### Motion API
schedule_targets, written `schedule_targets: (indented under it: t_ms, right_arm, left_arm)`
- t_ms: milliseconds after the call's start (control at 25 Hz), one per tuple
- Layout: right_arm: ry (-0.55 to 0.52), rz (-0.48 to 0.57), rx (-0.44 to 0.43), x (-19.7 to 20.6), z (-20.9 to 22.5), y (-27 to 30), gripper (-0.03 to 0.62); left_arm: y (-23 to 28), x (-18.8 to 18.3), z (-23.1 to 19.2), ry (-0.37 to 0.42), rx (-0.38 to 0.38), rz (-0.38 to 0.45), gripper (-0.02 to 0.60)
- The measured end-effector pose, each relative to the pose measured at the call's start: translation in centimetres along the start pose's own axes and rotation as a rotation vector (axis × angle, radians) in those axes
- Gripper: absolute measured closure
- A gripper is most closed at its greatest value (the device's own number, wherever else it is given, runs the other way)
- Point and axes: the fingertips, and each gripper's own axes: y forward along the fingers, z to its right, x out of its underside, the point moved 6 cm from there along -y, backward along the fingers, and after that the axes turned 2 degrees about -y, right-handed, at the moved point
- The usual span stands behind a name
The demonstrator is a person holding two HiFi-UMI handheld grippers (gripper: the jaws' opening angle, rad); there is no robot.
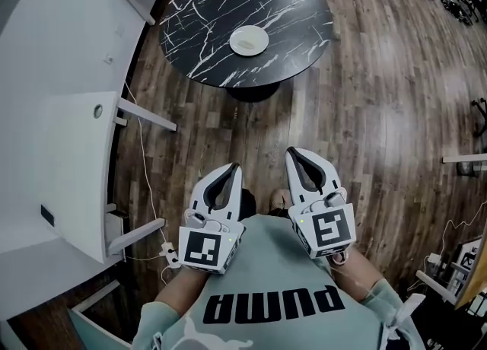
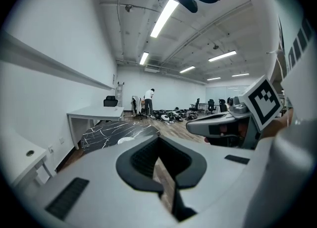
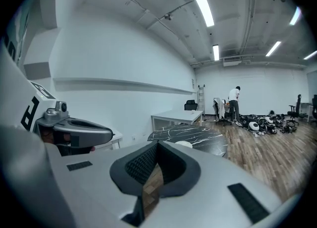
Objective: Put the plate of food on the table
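Observation:
A white plate (image 1: 249,40) lies on the round black marble table (image 1: 199,7) ahead of me; what it holds is too far off to tell. Both grippers hang over the wooden floor close to my chest, well short of the table. The left gripper (image 1: 230,167) is shut with nothing in it, and so is the right gripper (image 1: 297,152) beside it. Past the left gripper's (image 2: 158,142) tips I see the table (image 2: 101,134) and the plate (image 2: 126,140). The right gripper view shows its gripper (image 3: 157,145), the plate (image 3: 184,144) and the table (image 3: 200,134).
White desks (image 1: 57,124) line the left wall, with a cable (image 1: 144,177) trailing on the floor beside them. A white desk (image 3: 176,118) stands behind the table. Far back a person (image 3: 234,104) stands near chairs and scattered gear (image 3: 265,125).

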Motion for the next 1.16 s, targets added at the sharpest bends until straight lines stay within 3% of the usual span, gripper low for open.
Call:
schedule_targets:
  t_ms: [520, 880, 1160]
  right_arm:
    - [-0.012, -0.021, 0.002, 3.4, 0.5, -4.2, 0.586]
    - [-0.011, -0.029, 0.001, 3.8, 0.5, -4.8, 0.586]
    - [-0.012, -0.029, 0.002, 3.6, 0.6, -4.6, 0.586]
  left_arm:
    - [-0.8, 3.0, 4.5, -0.037, -0.036, 0.05, 0.575]
    - [-0.8, 3.0, 4.7, -0.037, -0.043, 0.06, 0.575]
    - [-0.8, 3.7, 4.6, 0.004, -0.027, -0.008, 0.575]
